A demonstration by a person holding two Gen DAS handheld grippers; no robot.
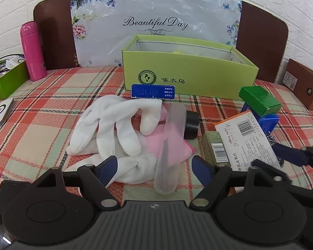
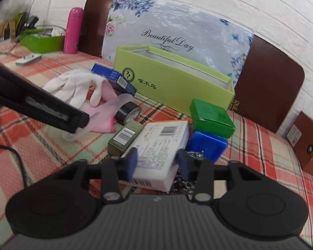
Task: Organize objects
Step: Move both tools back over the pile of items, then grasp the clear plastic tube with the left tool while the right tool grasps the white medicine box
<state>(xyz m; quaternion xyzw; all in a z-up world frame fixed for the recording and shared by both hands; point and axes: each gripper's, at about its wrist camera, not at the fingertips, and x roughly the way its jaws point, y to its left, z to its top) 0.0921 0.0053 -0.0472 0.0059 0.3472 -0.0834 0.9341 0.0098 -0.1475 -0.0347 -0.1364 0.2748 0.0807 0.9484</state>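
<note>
Left wrist view showed the left gripper (image 1: 154, 164) spread wide, its blue fingers (image 1: 106, 167) apart with nothing pinched between them. Between those fingers lay the near end of a clear plastic tube (image 1: 169, 150), stretching forward to a black tape roll (image 1: 191, 125) just past it. Under and left of the tube were the white gloves (image 1: 112, 129), heaped over a pink cloth (image 1: 173, 145); the left finger sat against the gloves' cuff. Straight beyond the heap stood a small blue box (image 1: 152, 91), and behind that the open light-green box (image 1: 187, 75), the place ahead of both tongs.

To the right of the left gripper lay an olive carton (image 1: 216, 149) beside a white medicine box (image 1: 247, 141), with a dark-green box (image 1: 259, 100) resting on a blue container (image 1: 268, 120) further ahead. Far left stood a pink bottle (image 1: 32, 51).

From the right wrist view, the right gripper (image 2: 156, 162) had its fingers on either side of the near end of the white medicine box (image 2: 162, 145); motion blur made it unclear whether they pressed it, so I cannot tell if it gripped. The olive carton (image 2: 125, 139) lay just left of that box, the blue container (image 2: 206, 145) just right and ahead, the dark-green box (image 2: 211, 116) atop it. A metal chain (image 2: 181, 181) showed under the right finger. All sat on the plaid tablecloth (image 2: 260, 145).
</note>
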